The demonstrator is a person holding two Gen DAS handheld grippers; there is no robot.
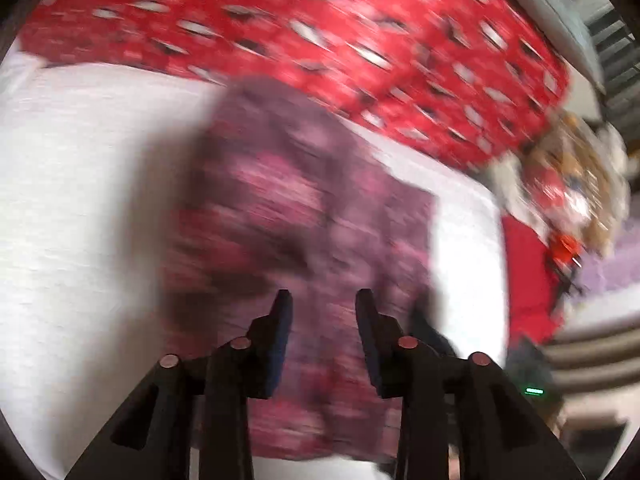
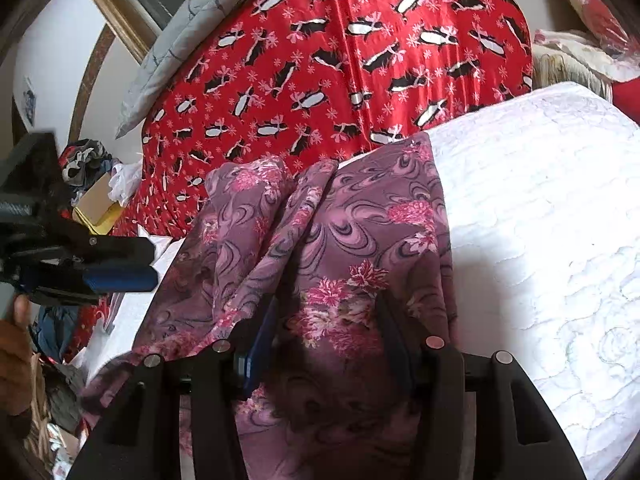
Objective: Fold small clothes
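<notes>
We see two grippers over one purple floral garment point(image 2: 320, 248) that lies on one white quilted cover point(image 2: 540, 240).

Farthest left in the right wrist view, a hand point(image 2: 16, 344) holds the left gripper point(image 2: 150, 262), which reaches in from the side just beside the garment's left edge. From this side its two fingers, one black above and one blue-padded below, look close together. In its own blurred view the left gripper point(image 1: 322, 300) hangs over the garment point(image 1: 304, 216) with the jaws parted by a modest gap and nothing between the pads; we cannot tell whether the tips touch the cloth.

Behind that gripper we count one heap of mixed clutter point(image 2: 88, 176), too jumbled to count piece by piece. Above the garment spreads one red cloth printed with many penguins point(image 2: 340, 60), with one grey quilt point(image 2: 172, 52) on its upper left.

In the middle, the right gripper point(image 2: 326, 312) stands over the garment's near part, jaws about half open, the floral cloth showing between the two fingers; no pad visibly pinches it. The garment shows one raised fold running down its centre.
</notes>
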